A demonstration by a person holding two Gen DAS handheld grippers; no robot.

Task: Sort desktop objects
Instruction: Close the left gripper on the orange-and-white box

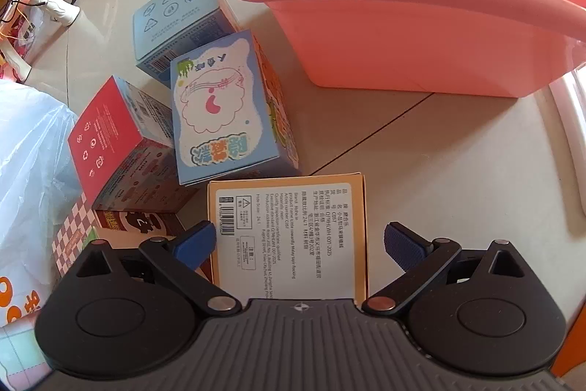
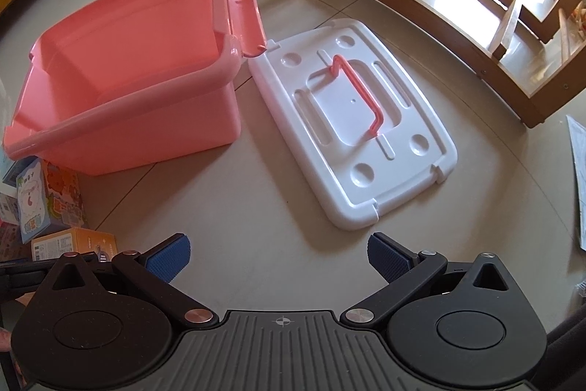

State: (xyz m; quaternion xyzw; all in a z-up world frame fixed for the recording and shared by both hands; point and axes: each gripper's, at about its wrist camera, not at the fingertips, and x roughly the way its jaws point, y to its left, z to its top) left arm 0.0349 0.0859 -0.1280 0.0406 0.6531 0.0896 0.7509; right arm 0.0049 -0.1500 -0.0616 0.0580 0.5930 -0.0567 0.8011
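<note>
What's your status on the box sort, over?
Both tools open, empty. Left tool straddling the orange box, not clamped. Pink bin empty, white lid off beside it. Path to bin clear.

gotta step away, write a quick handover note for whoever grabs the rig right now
Left gripper: open, holding nothing, fingers either side of the orange box lying flat on the floor.
Right gripper: open, empty, over bare floor in front of the white lid.
Pink bin: open, nothing visible inside; its lid lies flat beside it, handle up.
Waiting beside the bin: blue cartoon box, light blue box, red box, plus the orange one.
Done: no box in the bin as far as can be seen.
Left: probably load all four boxes, orange first, perhaps then fit the lid.
</note>
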